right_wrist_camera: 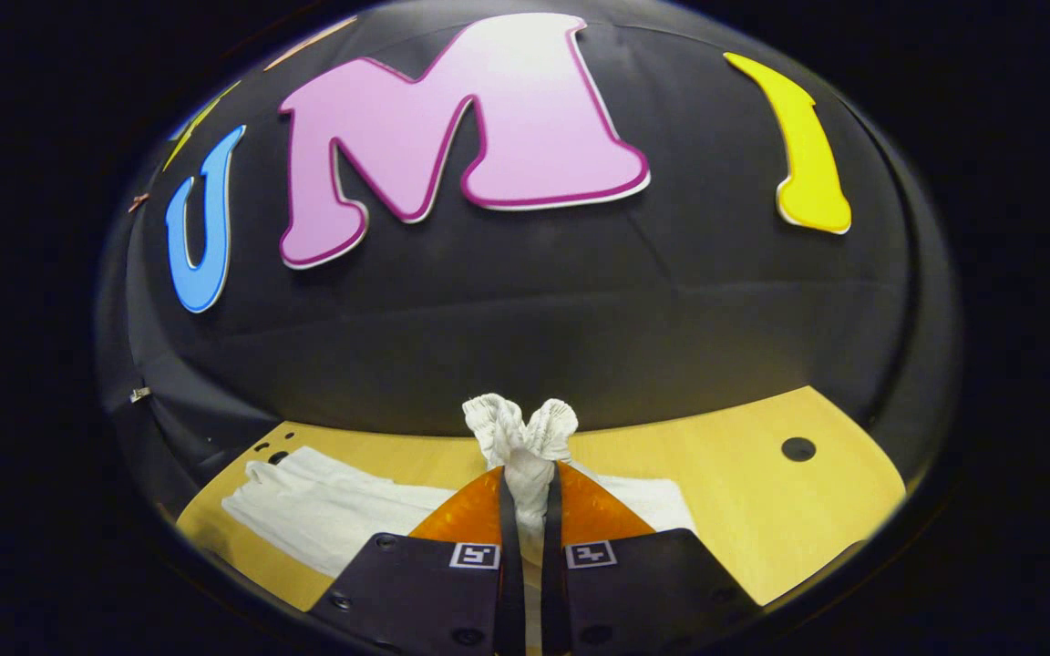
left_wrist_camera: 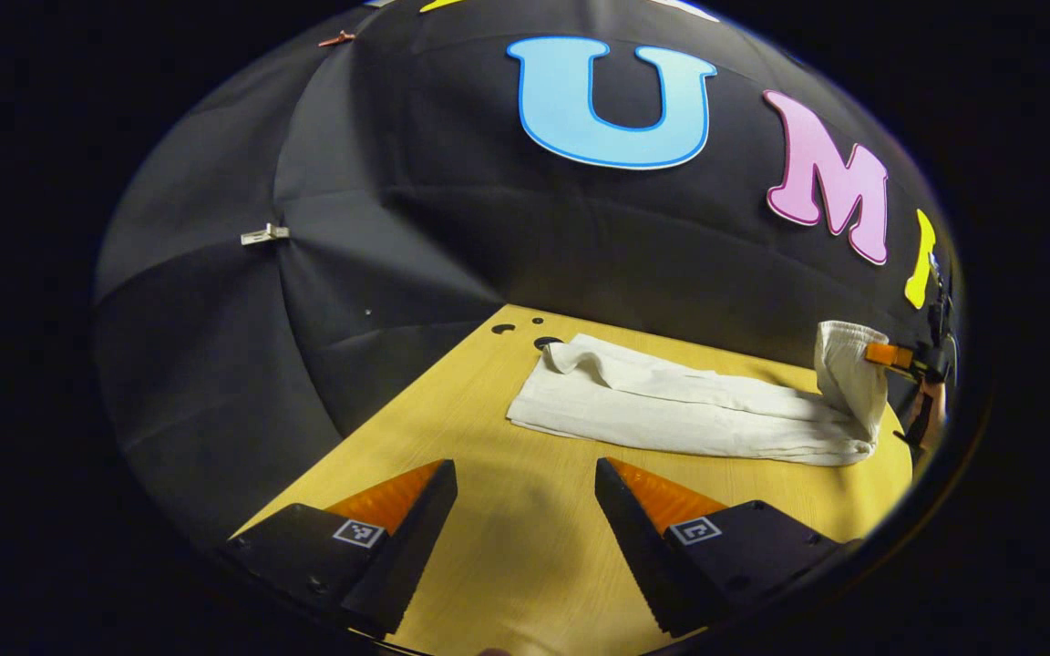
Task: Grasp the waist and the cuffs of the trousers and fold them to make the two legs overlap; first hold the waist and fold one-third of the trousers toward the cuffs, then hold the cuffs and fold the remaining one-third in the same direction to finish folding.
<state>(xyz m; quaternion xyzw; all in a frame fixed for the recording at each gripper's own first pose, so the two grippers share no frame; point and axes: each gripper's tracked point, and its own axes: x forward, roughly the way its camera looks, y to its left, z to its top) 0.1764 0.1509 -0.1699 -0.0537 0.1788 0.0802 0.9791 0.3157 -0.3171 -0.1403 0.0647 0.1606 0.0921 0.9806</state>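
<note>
White trousers lie lengthwise on the yellow wooden table, the two legs stacked. Their right end is lifted off the table, pinched by my right gripper at the far right edge of the left gripper view. In the right gripper view my right gripper is shut on that gathered, ruffled end, which looks like the elastic waist and sticks up past the fingertips. The rest of the trousers trails away to the left. My left gripper hovers open over bare table, short of the near long edge of the trousers.
Small dark holes mark the table beside the trousers' far left end, and another hole sits to the right. The black cloth wall stands close behind the table, with a clip on it.
</note>
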